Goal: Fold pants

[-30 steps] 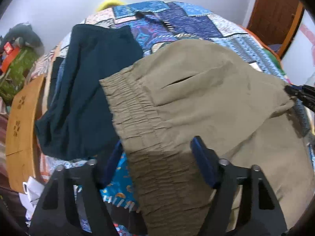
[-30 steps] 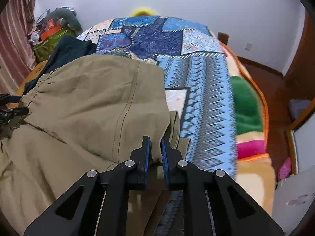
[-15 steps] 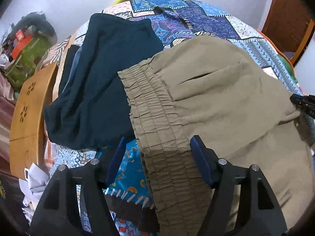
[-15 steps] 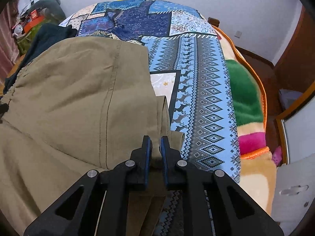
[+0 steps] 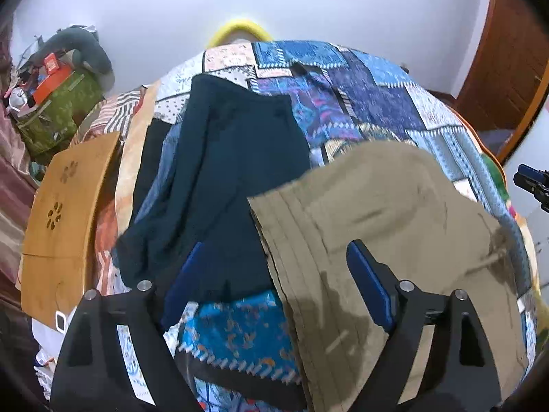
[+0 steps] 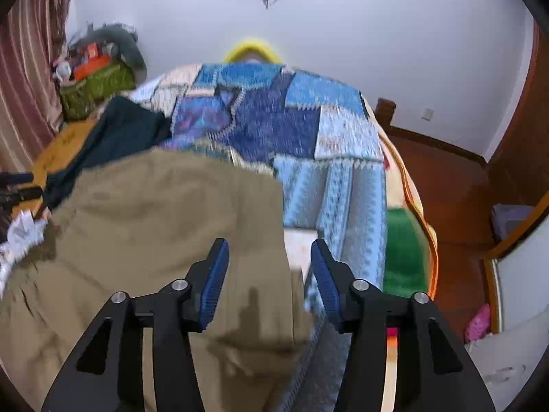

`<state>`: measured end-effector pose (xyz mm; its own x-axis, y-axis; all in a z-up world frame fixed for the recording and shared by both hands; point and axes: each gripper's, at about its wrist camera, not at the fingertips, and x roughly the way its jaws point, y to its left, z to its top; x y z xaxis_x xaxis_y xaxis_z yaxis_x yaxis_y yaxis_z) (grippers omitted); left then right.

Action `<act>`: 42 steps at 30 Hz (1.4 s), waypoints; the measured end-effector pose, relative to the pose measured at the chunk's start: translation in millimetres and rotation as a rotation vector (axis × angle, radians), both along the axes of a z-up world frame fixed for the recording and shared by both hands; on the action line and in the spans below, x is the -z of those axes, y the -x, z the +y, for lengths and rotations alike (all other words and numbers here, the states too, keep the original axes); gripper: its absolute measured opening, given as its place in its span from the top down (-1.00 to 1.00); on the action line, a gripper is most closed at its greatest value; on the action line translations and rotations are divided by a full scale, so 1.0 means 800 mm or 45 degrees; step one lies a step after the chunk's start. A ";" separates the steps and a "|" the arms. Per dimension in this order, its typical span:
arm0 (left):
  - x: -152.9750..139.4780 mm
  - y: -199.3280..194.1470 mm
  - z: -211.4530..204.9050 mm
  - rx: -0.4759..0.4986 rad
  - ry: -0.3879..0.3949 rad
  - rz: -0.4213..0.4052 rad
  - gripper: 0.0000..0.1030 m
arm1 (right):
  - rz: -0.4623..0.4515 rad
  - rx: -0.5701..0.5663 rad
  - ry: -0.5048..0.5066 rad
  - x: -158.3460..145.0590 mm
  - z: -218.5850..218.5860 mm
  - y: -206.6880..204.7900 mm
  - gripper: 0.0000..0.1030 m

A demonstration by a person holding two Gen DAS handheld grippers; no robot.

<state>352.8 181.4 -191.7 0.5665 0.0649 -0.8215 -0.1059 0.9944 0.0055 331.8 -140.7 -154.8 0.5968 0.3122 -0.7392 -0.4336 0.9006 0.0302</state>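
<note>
The khaki pants (image 5: 394,226) lie folded on the patchwork bed (image 5: 360,79), filling the lower right of my left view, elastic waistband toward centre. My left fingers (image 5: 278,285) stand apart straddling that waistband; my right fingers (image 6: 269,274) are apart too, over the pants' edge, gripping nothing, so the fold can settle flat. Dark garment (image 5: 223,178) sits just beside.

One khaki pants (image 5: 394,226), one dark garment (image 5: 223,185) — two claws (image 5: 274,285) (image 6: 269,274).

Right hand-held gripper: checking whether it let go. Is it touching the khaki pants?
Cannot tell. In the right wrist view the right hand-held gripper is open, clamping nothing, with the khaki pants lying beneath; any gap or contact isn't plainly shown.
</note>
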 end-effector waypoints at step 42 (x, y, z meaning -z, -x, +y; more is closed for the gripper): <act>0.006 -0.071 0.012 -0.040 0.056 -0.106 0.15 | -0.082 0.108 -0.069 0.008 0.071 -0.134 0.82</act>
